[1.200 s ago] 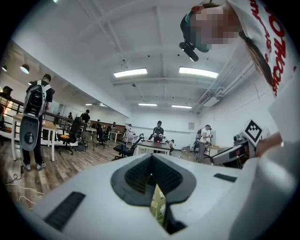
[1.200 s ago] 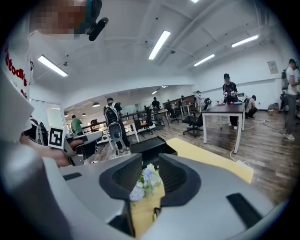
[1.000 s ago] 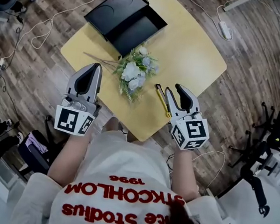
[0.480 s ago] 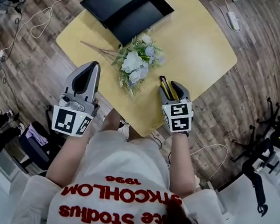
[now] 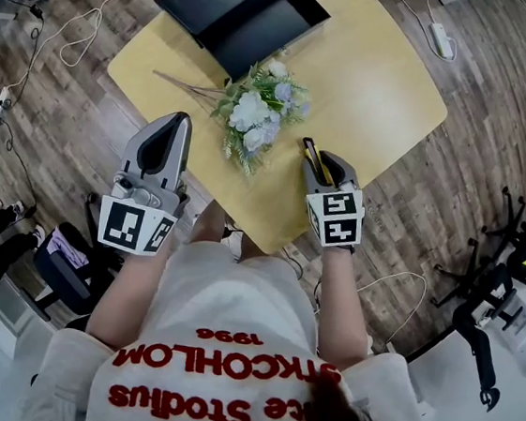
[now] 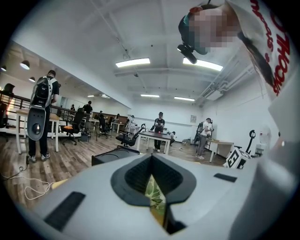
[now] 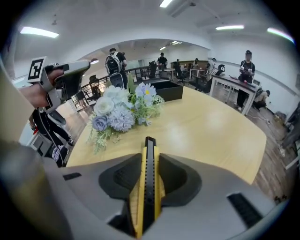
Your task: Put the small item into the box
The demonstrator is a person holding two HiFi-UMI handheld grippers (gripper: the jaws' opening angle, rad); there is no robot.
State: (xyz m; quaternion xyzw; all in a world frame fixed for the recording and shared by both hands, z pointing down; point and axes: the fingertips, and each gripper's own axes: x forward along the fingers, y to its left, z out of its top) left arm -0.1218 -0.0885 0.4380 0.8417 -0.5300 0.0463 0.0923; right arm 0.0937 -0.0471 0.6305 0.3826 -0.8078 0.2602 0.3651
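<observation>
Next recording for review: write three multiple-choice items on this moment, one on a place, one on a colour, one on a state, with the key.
1. Where does the black box stand on the table?
A. at the far end, beyond the bouquet
B. at the near edge, by the person
C. under the flowers

2. What colours is the utility knife?
A. red and white
B. yellow and black
C. all blue

3. In what state is the right gripper?
A. open and empty
B. shut on a flower stem
C. shut on the utility knife

Key: 1 A, the head view shows the box past the flowers. 2 B, the knife has a yellow body with a black strip. 3 C, the jaws have just been closing and the knife sits between their pads.
</observation>
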